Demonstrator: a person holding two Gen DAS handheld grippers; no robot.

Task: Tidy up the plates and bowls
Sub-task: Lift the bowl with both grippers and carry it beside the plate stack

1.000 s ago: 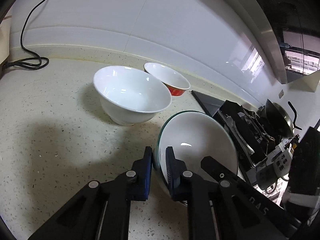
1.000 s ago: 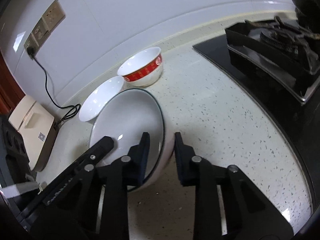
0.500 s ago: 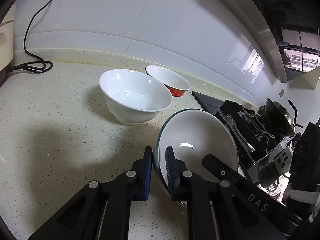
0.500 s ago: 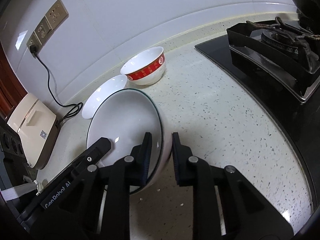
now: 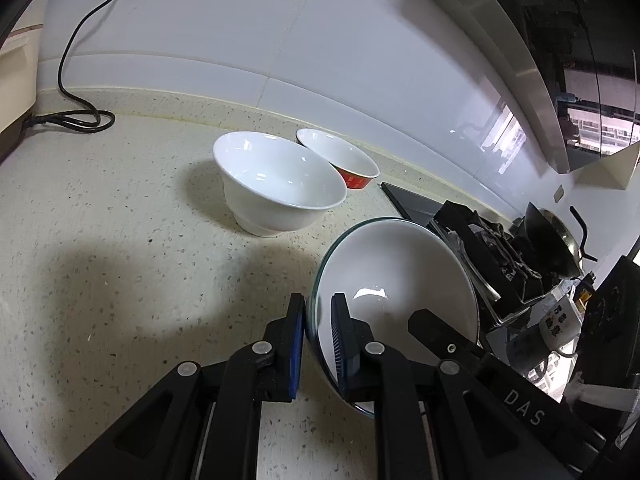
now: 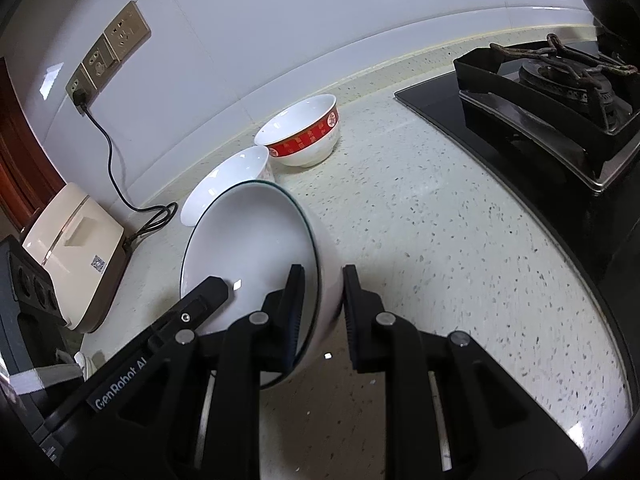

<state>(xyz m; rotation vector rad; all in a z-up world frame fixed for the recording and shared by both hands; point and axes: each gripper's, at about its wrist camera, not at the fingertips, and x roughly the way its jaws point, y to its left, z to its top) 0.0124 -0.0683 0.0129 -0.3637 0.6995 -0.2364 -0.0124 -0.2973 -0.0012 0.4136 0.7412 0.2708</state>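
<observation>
A white bowl with a dark green rim (image 5: 400, 264) is held tilted between both grippers above the speckled counter (image 5: 120, 208). My left gripper (image 5: 318, 304) is shut on its left rim, one pad inside and one outside. My right gripper (image 6: 322, 276) is shut on the opposite wall of the same bowl (image 6: 252, 240). Behind it stand a plain white footed bowl (image 5: 280, 176) and a red-banded bowl (image 5: 344, 160), side by side near the wall. In the right wrist view the white bowl (image 6: 228, 184) is partly hidden behind the held one, with the red-banded bowl (image 6: 304, 140) beyond.
A black gas hob (image 6: 560, 92) takes up the counter's right side, with a dark wok (image 5: 552, 240) on it. A cream appliance (image 6: 76, 252) sits at the left, its black cord (image 6: 116, 176) running to wall sockets (image 6: 108, 52). A range hood (image 5: 560, 60) hangs above.
The right gripper's jaws narrowed onto the green-rimmed bowl's wall. Both grippers and the bowl shifted only slightly; the two bowls at the back stayed put.
</observation>
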